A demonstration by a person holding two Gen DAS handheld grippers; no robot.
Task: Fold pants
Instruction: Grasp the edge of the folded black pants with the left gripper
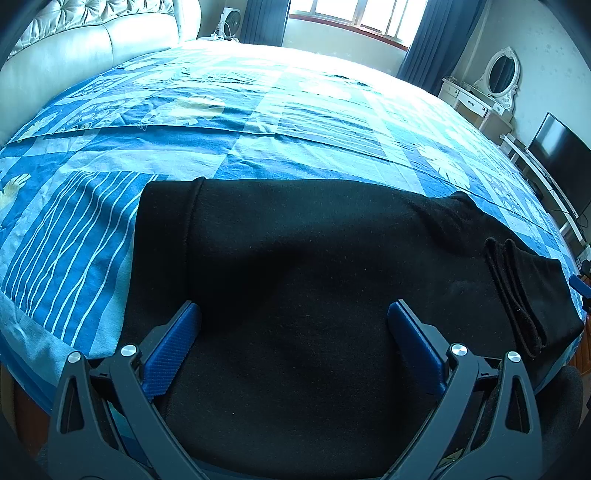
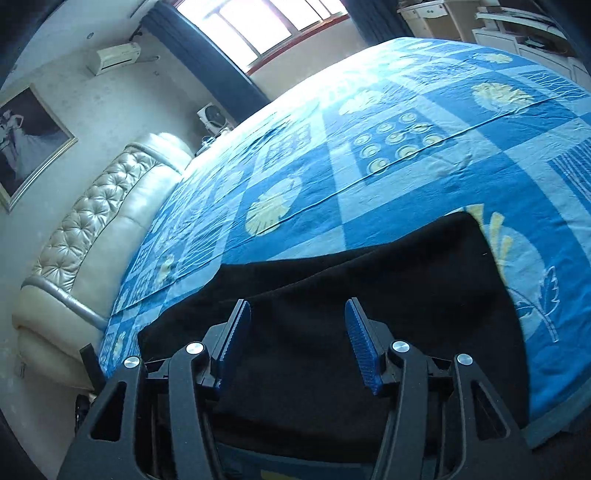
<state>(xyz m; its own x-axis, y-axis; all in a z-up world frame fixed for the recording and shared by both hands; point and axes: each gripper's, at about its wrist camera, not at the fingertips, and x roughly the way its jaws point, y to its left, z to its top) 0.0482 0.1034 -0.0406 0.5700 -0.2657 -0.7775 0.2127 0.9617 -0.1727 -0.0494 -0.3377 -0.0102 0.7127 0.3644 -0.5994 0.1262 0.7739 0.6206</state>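
Black pants lie flat on the blue patterned bedspread, along the near edge of the bed. Their ribbed cuffs rest at the right end, one over the other. My left gripper hovers above the middle of the pants, jaws wide apart, nothing between the blue pads. In the right wrist view the same black pants spread under my right gripper. Its jaws stand apart with no cloth between the blue ribbed pads. The view is tilted.
A padded cream headboard borders the bed on the left. A window with dark blue curtains is at the far side. A white dressing table with mirror and a television stand at the right. A framed picture hangs on the wall.
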